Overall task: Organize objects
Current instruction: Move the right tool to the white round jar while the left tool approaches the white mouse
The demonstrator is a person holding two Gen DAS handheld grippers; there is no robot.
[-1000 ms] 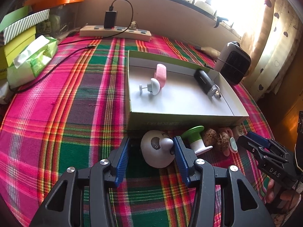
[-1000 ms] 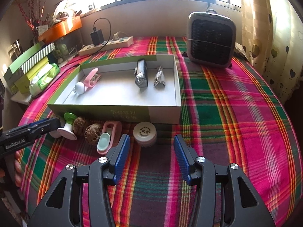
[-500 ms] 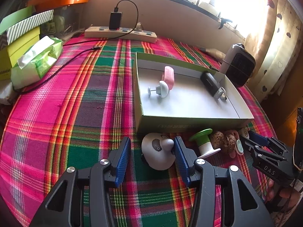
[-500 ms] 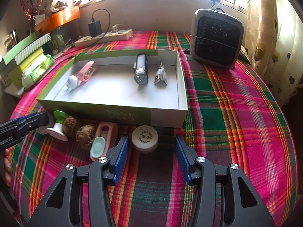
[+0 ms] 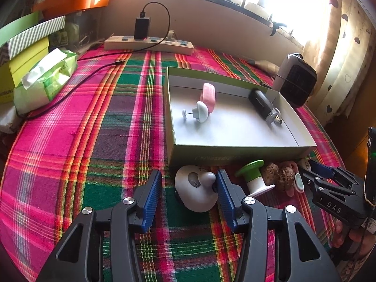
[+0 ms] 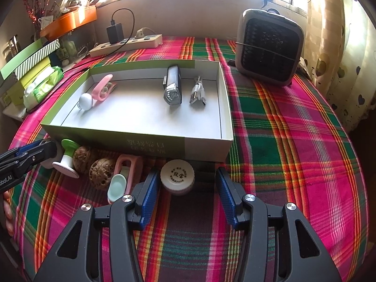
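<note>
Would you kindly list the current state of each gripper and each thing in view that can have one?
Left gripper: open, straddling the white mouse-like gadget.
Right gripper: open, around the round tin.
Round tin: lid on, upright on the cloth.
Green box: open, no lid.
Black charger: plugged into the power strip.
Green spool: tipped over.

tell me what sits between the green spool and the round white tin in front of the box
In the right wrist view, two brown walnuts and a pink holder with a mint clip lie between the green spool and the round white tin.
</note>
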